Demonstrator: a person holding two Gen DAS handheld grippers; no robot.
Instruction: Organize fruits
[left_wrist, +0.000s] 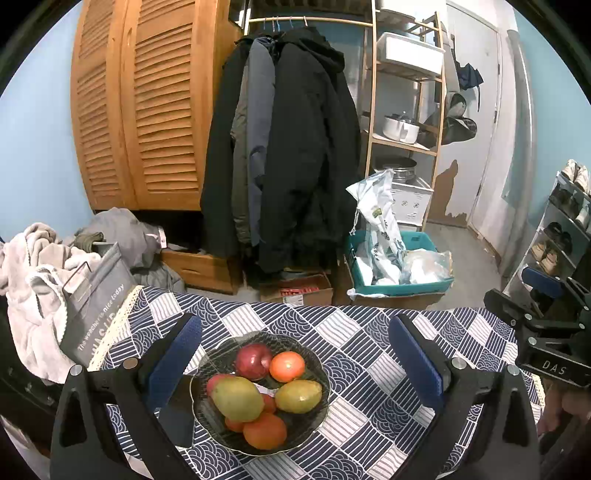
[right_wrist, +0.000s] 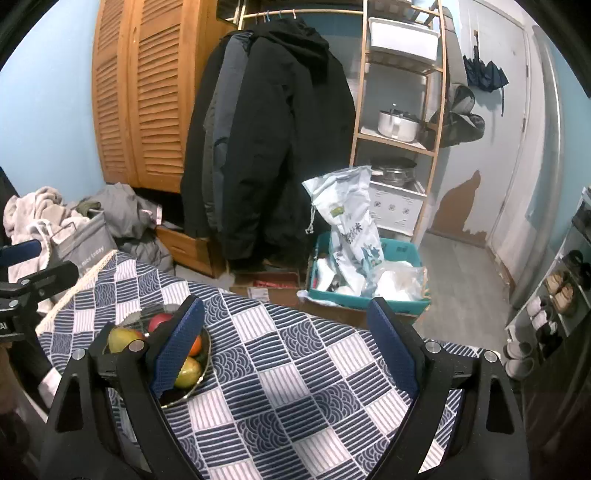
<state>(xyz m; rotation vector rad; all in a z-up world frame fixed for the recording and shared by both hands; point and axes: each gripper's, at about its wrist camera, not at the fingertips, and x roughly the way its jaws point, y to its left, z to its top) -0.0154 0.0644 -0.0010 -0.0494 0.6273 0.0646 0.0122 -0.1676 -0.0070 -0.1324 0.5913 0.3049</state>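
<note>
Left wrist view puts us right over the glass bowl, and it's loaded: a red apple, a tangerine, two yellow-green mangoes and more orange fruit at the near rim. All of it sits heaped in the bowl on the blue-and-white patterned tablecloth. The left gripper stands spread wide, its blue pads on either side of the bowl and apart from it, nothing held.

Over to the right wrist view: the right gripper is wide too, with only bare cloth between its pads, and the bowl sits off to its left, partly hidden behind one finger.

Where's the danger? That pile looks tall and round, so my read is that any nudge to the top mango could send it rolling off the heap and across the cloth toward the table edge. The bowl looks thin and light; a finger clipping its rim on the way in could tip or slide it. The two grippers also work close together here, and a careless reach could knock one into the other.
</note>
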